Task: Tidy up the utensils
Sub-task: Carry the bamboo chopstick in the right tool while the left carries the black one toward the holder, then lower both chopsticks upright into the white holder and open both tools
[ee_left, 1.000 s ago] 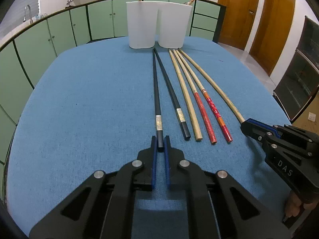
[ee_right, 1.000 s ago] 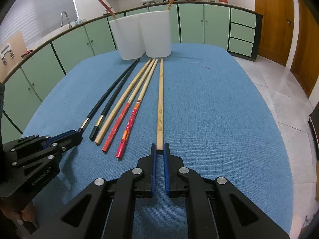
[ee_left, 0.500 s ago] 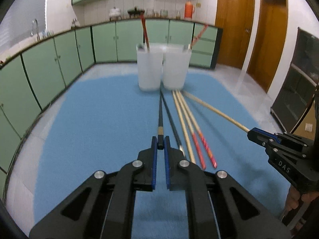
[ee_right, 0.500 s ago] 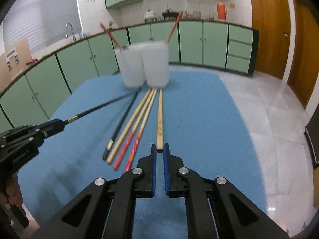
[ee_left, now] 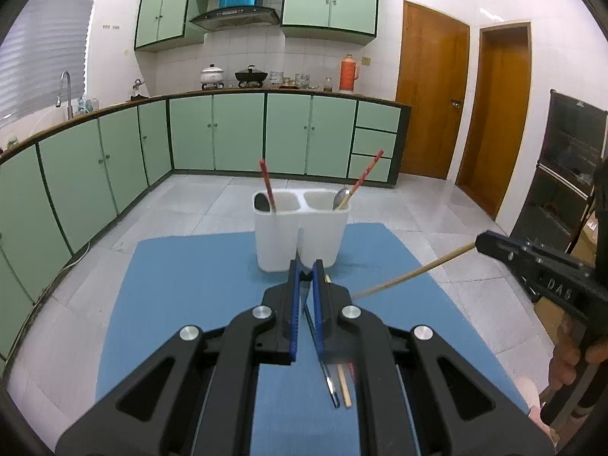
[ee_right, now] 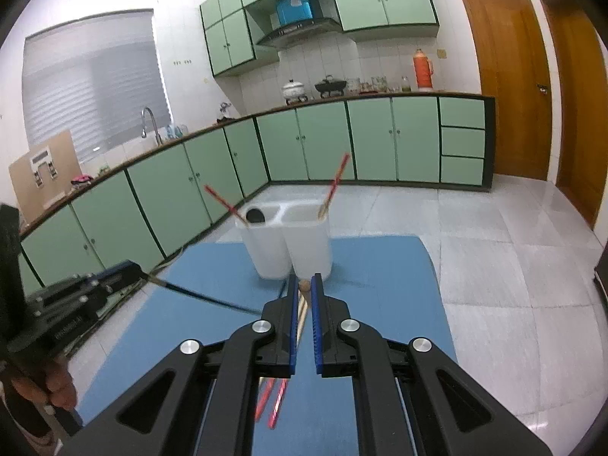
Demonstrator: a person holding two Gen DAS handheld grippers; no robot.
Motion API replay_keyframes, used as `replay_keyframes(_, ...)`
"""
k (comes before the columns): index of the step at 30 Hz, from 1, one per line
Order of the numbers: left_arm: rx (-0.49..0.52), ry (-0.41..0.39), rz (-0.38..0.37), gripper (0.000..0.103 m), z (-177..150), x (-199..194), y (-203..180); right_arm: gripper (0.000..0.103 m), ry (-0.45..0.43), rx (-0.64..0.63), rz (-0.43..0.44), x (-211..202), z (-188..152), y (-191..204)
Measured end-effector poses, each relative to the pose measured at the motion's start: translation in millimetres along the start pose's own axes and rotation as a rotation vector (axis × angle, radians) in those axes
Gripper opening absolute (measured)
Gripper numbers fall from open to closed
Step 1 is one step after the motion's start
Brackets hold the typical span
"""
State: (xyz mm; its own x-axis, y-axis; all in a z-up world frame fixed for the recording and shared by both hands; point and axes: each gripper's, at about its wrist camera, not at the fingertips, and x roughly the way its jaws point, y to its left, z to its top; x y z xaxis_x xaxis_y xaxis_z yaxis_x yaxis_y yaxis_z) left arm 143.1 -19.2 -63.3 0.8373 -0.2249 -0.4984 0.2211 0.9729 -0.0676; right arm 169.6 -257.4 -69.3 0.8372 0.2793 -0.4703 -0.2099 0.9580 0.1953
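A white two-cup utensil holder (ee_left: pixel 302 233) stands at the far end of the blue table (ee_left: pixel 182 296); each cup holds a red chopstick and a spoon. My left gripper (ee_left: pixel 305 270) is shut on a black chopstick (ee_right: pixel 201 296), held high above the table, its tip pointing down and away. My right gripper (ee_right: pixel 303 284) is shut on a long bamboo chopstick (ee_left: pixel 412 273), also raised. The holder also shows in the right wrist view (ee_right: pixel 287 241). A black chopstick (ee_left: pixel 330 382), a bamboo one (ee_left: pixel 344 385) and red ones (ee_right: pixel 271 404) lie on the table below.
Green cabinets (ee_left: pixel 235 133) and a tiled floor (ee_right: pixel 494 266) surround the table. Wooden doors (ee_left: pixel 433 98) are at the right. A dark glass cabinet (ee_left: pixel 570 174) stands at the far right.
Both grippers have lifted high off the table, each carrying its chopstick by the end. The views now look down on the holder from above.
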Motion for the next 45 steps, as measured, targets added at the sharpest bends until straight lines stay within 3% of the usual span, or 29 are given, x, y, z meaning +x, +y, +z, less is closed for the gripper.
replay_keyframes(8,-0.010,-0.010,-0.039,0.006,32,16,1,0.006,-0.001,-0.023,0.029,13,34,4)
replay_keyframes(28,-0.007,-0.087,-0.055,0.006,49,11,8,0.006,-0.042,-0.076,0.076,12,68,14)
replay_keyframes(45,-0.015,-0.321,-0.004,0.005,138,4,2,0.006,-0.224,-0.102,0.082,7,157,29)
